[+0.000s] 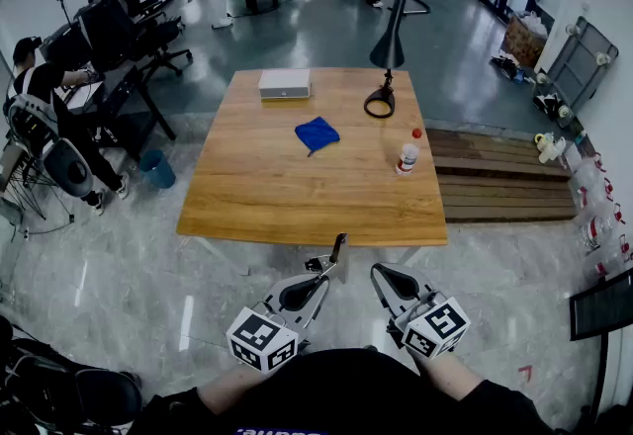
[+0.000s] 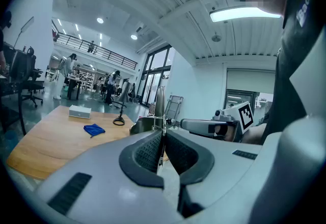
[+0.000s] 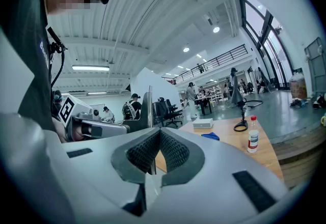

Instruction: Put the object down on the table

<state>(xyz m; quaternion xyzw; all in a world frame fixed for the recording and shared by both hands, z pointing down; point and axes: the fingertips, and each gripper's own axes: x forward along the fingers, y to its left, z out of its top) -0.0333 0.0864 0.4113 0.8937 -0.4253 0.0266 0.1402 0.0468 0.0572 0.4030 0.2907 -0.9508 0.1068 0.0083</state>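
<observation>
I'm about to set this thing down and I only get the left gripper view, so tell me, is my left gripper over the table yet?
Observer: Not yet. In the head view the left gripper, with the thin flat object in it, is short of the table's near edge, above the floor.
Operator: Anything on the table's right side that I can't see?
Observer: A bottle with a red cap stands near the right edge, closer to you than the lamp.
Operator: Is the other one carrying something?
Observer: No. The right gripper has its fingers together with nothing between them.
</observation>
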